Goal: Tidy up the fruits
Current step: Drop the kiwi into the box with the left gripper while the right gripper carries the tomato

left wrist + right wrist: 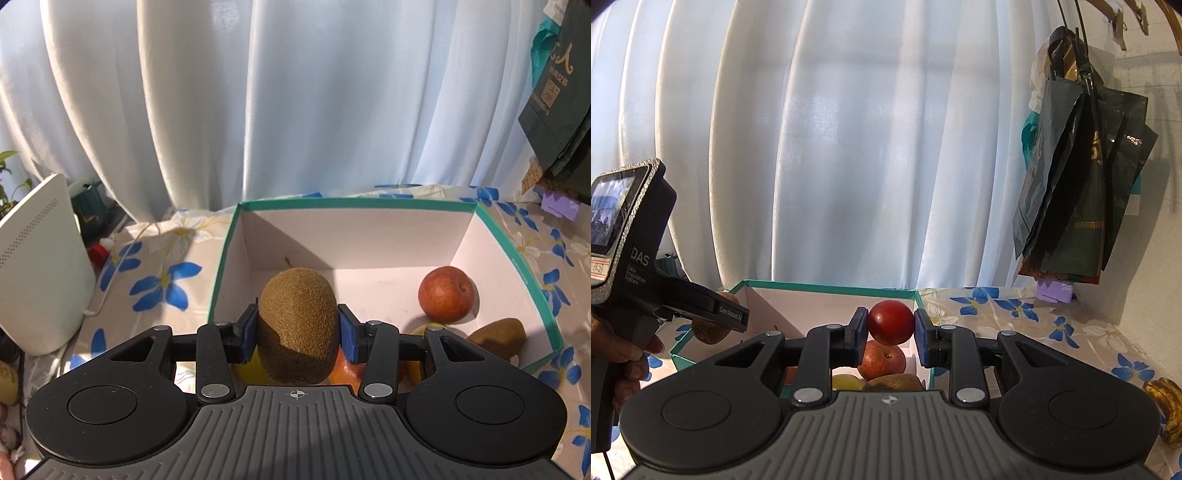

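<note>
My left gripper [297,326] is shut on a brown kiwi [297,317], held upright over the near side of a white box with a teal rim [354,202]. Inside the box lie a red apple [446,292], another kiwi [498,336] and yellow and orange fruit partly hidden under the gripper. My right gripper [891,328] is shut on a small red fruit [891,322] above the same box [827,286]. Below it sit a red apple [884,360], a kiwi [895,382] and a yellow fruit [847,382]. The left gripper's body [665,280] shows at the left with its kiwi [709,332], held by a hand [631,354].
The table has a flowered cloth [162,273]. A white device [40,266] stands at the left, dark bags [1082,199] hang at the right, and a browned banana [1167,410] lies at the table's right edge. White curtains [258,103] hang behind the box.
</note>
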Demonstrator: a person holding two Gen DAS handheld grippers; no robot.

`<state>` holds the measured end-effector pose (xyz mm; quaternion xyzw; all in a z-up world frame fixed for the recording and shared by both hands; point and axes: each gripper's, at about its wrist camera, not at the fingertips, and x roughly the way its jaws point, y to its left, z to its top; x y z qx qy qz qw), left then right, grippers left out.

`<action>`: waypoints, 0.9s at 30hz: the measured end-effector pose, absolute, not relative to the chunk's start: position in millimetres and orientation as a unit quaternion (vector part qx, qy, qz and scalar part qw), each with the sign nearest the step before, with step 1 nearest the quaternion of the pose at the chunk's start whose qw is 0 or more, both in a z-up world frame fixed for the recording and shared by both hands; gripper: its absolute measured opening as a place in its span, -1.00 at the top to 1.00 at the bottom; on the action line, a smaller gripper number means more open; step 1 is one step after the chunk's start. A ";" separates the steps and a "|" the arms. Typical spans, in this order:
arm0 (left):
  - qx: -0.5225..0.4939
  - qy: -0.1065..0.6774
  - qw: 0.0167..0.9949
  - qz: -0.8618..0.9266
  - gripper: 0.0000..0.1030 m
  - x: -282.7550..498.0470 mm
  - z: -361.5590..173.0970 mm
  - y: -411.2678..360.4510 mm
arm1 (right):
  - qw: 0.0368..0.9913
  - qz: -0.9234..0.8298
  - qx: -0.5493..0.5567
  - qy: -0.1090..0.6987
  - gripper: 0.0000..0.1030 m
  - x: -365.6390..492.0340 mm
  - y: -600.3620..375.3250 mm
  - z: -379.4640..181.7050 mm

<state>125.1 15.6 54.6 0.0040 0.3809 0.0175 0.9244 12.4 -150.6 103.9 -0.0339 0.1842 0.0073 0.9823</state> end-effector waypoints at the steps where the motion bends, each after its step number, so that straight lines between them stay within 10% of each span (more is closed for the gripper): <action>1: 0.004 0.386 0.922 0.017 0.07 127.3 49.6 15.9 | 0.982 0.005 -0.033 0.185 0.50 12.8 -151.0 103.1; 27: 0.031 0.423 0.906 0.009 0.06 149.6 9.5 10.8 | 0.981 -0.002 -0.031 0.194 0.50 26.6 -153.1 94.5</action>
